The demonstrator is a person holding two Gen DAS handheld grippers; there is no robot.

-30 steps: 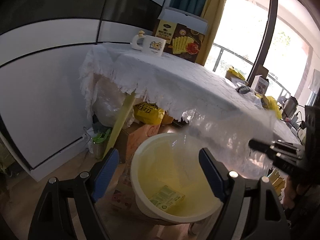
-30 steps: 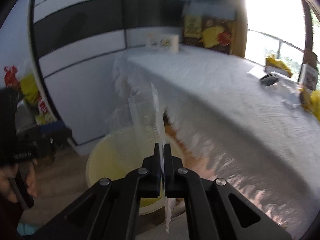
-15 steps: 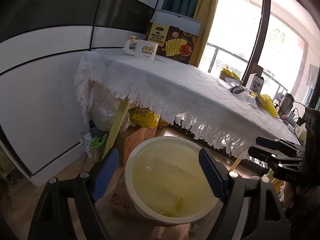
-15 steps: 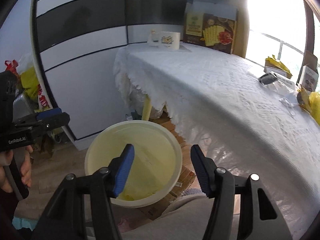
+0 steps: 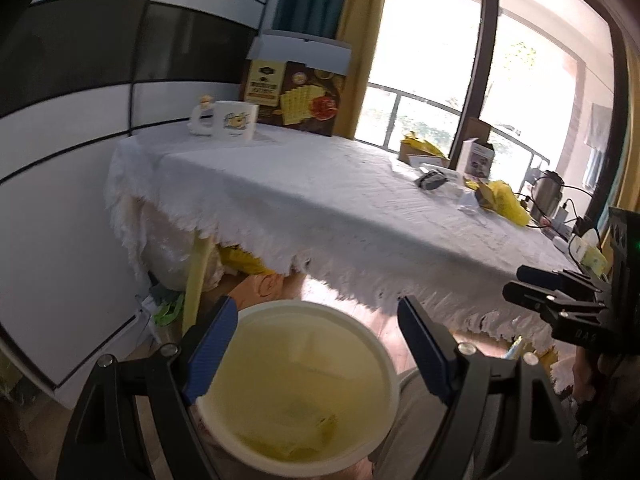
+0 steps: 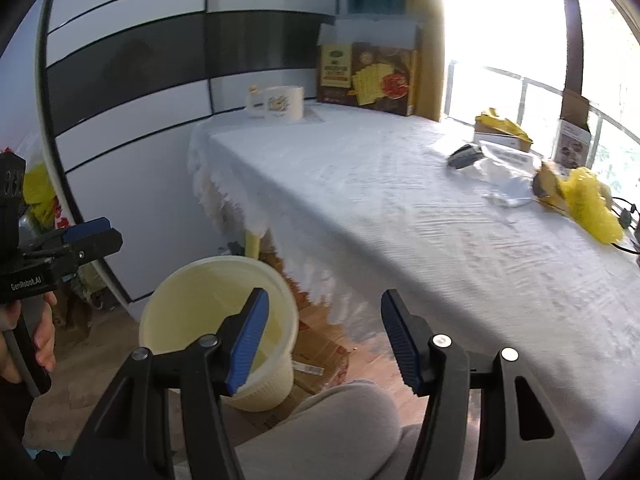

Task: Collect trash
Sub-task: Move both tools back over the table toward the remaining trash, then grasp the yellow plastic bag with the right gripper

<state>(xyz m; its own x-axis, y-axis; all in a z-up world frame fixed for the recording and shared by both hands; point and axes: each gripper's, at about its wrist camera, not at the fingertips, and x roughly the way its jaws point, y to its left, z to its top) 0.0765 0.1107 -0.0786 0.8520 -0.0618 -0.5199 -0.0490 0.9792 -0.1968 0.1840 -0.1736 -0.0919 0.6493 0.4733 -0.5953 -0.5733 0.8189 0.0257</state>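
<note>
While both sets of jaws stand spread and hold nothing, the left gripper [image 5: 318, 354] hangs over the pale yellow bin [image 5: 304, 392] on the floor, yellowish trash [image 5: 308, 428] at its bottom; the right gripper [image 6: 324, 340] hangs beside the bin [image 6: 218, 312], at the edge of the white-clothed surface [image 6: 400, 208] bearing a yellow wrapper [image 6: 592, 204].

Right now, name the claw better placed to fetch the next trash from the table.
Right claw, probably. It is open, over the table edge, facing the wrappers. The left claw, also open, hangs over the bin.
</note>
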